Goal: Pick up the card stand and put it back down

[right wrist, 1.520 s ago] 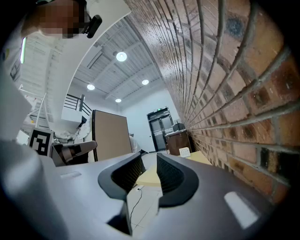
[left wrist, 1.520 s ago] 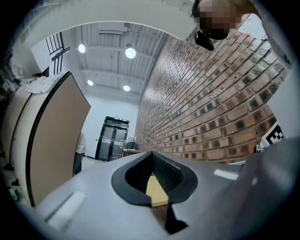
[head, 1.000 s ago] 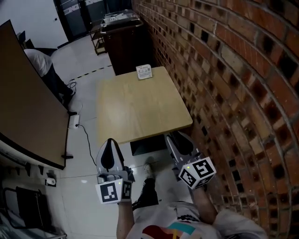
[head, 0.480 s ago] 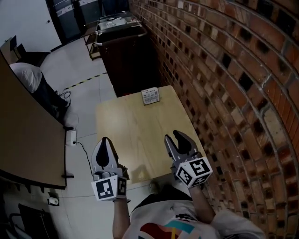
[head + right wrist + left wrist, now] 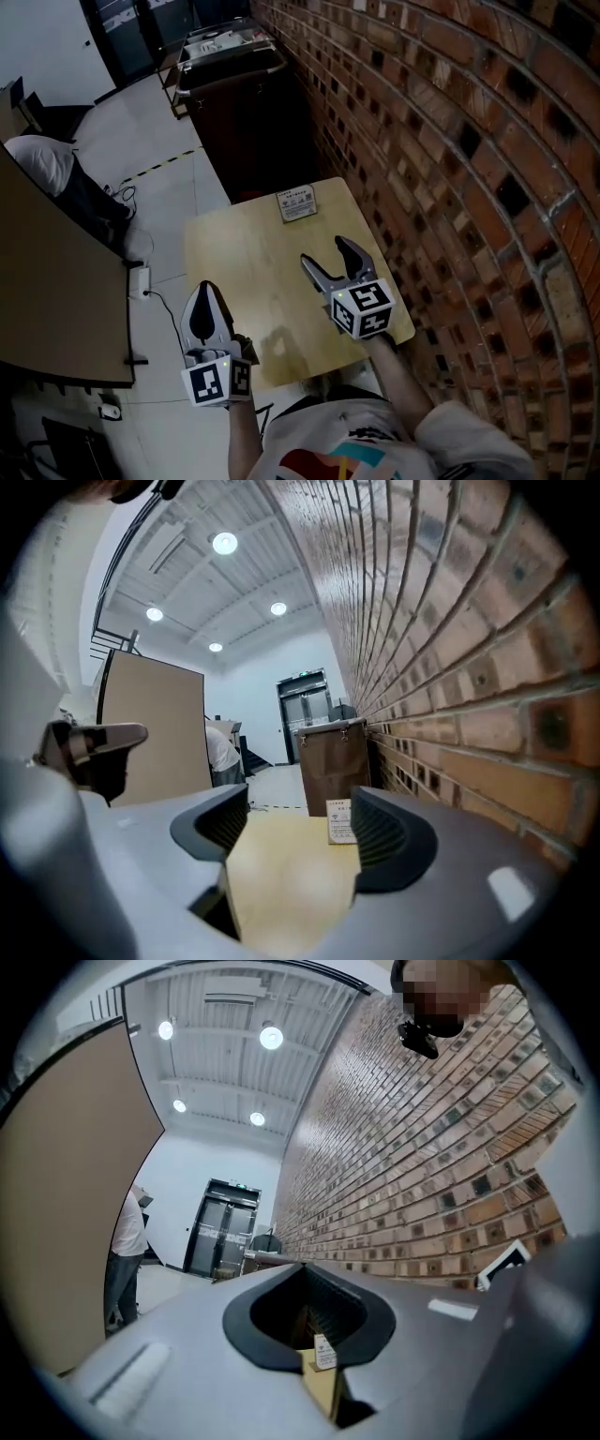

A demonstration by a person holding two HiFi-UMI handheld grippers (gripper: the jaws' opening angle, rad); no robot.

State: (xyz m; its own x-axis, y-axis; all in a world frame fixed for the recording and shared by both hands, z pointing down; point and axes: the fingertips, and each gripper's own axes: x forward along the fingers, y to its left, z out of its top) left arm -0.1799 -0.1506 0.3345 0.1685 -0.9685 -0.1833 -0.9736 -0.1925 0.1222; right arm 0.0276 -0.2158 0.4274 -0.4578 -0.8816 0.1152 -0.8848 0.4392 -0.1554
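Observation:
The card stand (image 5: 296,203), a small white printed sign, stands upright at the far edge of the light wooden table (image 5: 262,272). My right gripper (image 5: 326,253) hovers over the table's near right part, pointing at the stand and well short of it. Its jaws have just been opening and nothing is between them. The right gripper view frames the card stand (image 5: 340,821) between the open right gripper (image 5: 300,808). My left gripper (image 5: 208,292) hangs at the table's near left edge, shut and empty. Through the slit below the tips of the left gripper (image 5: 305,1269), the card stand (image 5: 324,1353) shows far off.
A brick wall (image 5: 450,141) runs along the table's right side. A dark cabinet (image 5: 239,103) stands just beyond the table's far edge. A brown partition (image 5: 47,272) is at the left, with a person (image 5: 47,159) behind it and a cable (image 5: 169,291) on the floor.
Both grippers have moved forward toward the table. The right one went from before the near edge to over the tabletop, and its jaws spread apart. The left stayed shut.

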